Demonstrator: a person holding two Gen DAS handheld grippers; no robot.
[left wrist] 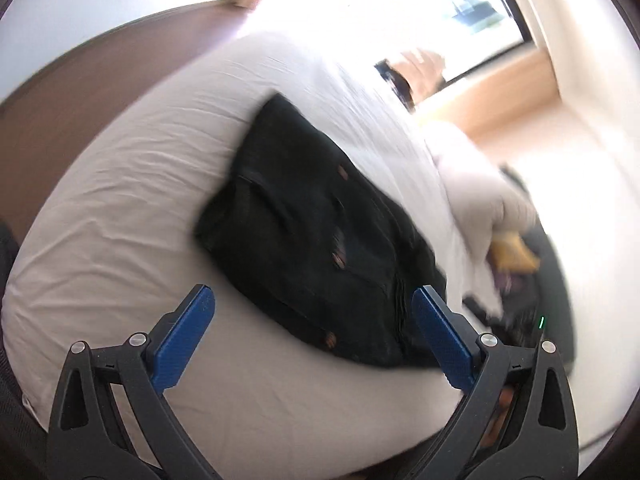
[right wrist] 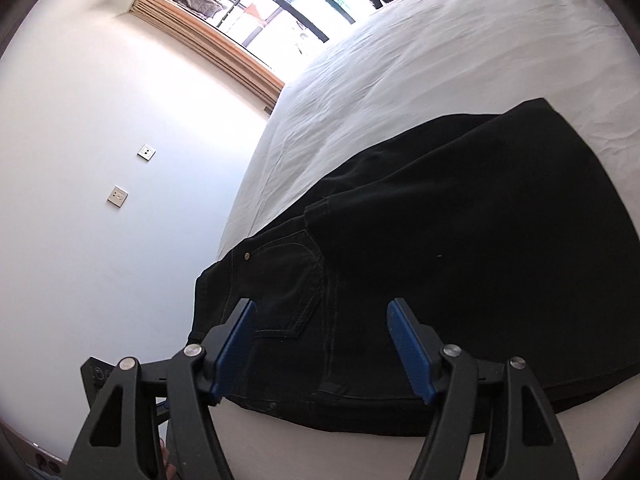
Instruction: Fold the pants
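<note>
Pants [left wrist: 320,236] lie folded on the white bed [left wrist: 120,208]. Left tool [left wrist: 314,320] and right tool [right wrist: 320,344] both gape apart, gripping nothing.

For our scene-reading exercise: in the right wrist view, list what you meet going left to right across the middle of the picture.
White wall → two wall sockets → edge of the white bed sheet → black pants lying on it.

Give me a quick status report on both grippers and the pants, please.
Left gripper open, empty. Right gripper open, empty, jaws over the waistband end. Black pants lying folded on the white bed. Nothing in the way.
</note>
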